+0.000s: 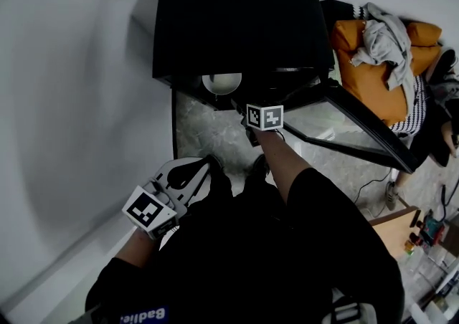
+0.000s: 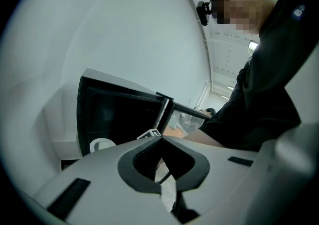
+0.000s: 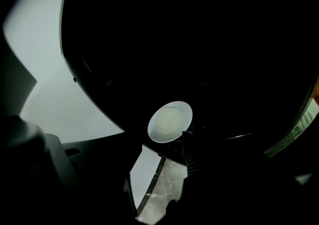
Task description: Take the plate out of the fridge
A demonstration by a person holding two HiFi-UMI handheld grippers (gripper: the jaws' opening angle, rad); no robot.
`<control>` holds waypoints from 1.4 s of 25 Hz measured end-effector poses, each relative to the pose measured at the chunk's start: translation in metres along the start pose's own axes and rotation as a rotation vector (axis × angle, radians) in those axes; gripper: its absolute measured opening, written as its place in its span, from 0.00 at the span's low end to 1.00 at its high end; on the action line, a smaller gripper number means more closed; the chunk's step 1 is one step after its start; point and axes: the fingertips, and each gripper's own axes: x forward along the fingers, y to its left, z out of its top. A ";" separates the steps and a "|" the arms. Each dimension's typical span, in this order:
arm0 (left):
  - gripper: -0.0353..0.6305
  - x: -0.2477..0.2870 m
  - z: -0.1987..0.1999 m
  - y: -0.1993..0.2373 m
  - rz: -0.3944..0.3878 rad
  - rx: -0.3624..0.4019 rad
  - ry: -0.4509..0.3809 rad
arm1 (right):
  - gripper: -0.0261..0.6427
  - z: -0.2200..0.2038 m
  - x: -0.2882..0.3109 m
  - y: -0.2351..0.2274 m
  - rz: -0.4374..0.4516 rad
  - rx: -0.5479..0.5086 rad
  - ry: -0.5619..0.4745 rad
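Note:
A black mini fridge (image 1: 233, 18) stands on the floor with its door swung open. Low in its dark inside sits a round white plate (image 1: 222, 83), also seen as plate (image 3: 169, 122) and plate (image 2: 101, 144). My right gripper (image 1: 241, 103) reaches into the fridge mouth. In the right gripper view this gripper (image 3: 164, 142) is open, floor showing between its jaws, and the plate's lower rim lies just past the tips, beside the ribbed right pad (image 3: 193, 150). My left gripper (image 1: 212, 163) hangs back near my body. In its own view it (image 2: 161, 138) is shut on nothing.
The glass fridge door (image 1: 355, 125) juts out to the right. Behind it an orange seat (image 1: 373, 75) is piled with clothes. The floor (image 1: 208, 132) is marble, with a white wall (image 1: 72, 100) at the left. A desk corner (image 1: 401, 226) and a cable lie at the lower right.

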 end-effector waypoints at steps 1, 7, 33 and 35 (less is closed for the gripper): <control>0.05 -0.002 -0.002 0.001 0.004 -0.004 0.004 | 0.39 -0.002 0.004 0.000 -0.001 0.014 0.001; 0.05 -0.008 -0.013 0.007 0.014 -0.020 0.019 | 0.39 -0.007 0.021 -0.001 -0.004 0.096 -0.012; 0.05 -0.030 -0.047 0.021 0.032 -0.052 0.104 | 0.32 -0.031 0.065 -0.022 0.084 0.789 -0.181; 0.05 -0.032 -0.048 0.021 0.034 -0.058 0.105 | 0.25 -0.033 0.066 -0.026 0.073 0.822 -0.192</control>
